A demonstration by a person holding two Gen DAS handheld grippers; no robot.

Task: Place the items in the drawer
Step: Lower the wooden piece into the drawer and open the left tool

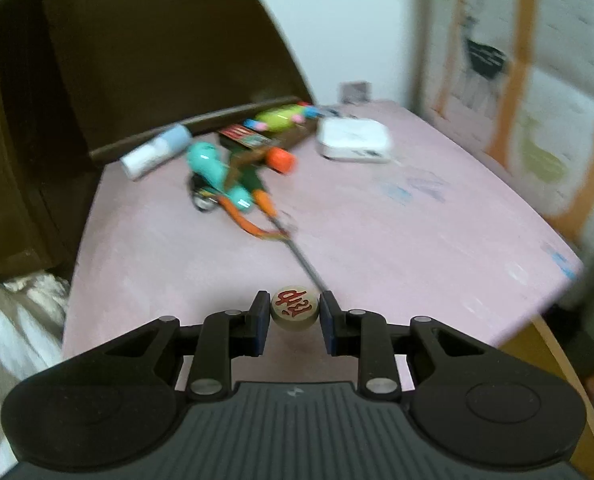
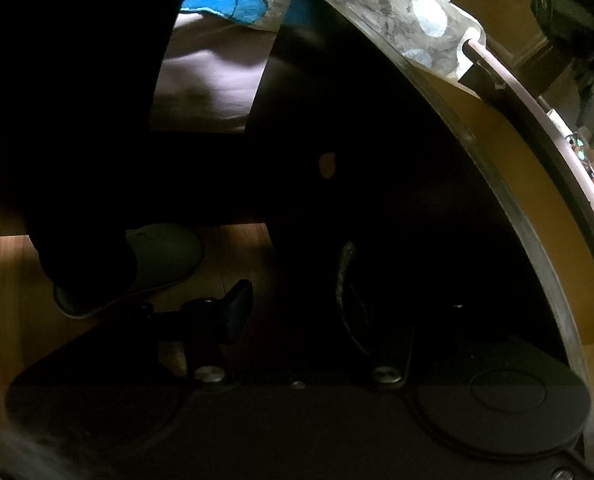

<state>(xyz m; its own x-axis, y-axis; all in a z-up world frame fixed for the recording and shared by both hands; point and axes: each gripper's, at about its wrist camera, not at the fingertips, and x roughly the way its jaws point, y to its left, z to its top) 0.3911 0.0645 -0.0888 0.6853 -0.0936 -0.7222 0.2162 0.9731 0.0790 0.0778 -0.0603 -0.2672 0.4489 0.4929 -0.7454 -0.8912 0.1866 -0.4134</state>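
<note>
My left gripper [image 1: 293, 312] is shut on a round beige game piece [image 1: 295, 307] with a red character on its face, held just above the near part of the pink table [image 1: 377, 240]. Further back lie a teal toy [image 1: 213, 172], an orange-handled tool [image 1: 269, 216] and a white-and-blue tube [image 1: 157, 150]. In the dark right wrist view, my right gripper [image 2: 297, 304] is low in front of a dark cabinet front [image 2: 377, 200]. Its left finger [image 2: 239, 304] stands wide of a curved metal handle [image 2: 345, 276]; the right finger is lost in shadow.
A white box [image 1: 355, 140] and a yellow-green toy [image 1: 281, 118] sit at the table's back by a dark board [image 1: 157, 40]. Below, a person's grey slipper [image 2: 161, 264] rests on the wooden floor [image 2: 9, 280]. The table's rim [image 2: 537, 208] curves past on the right.
</note>
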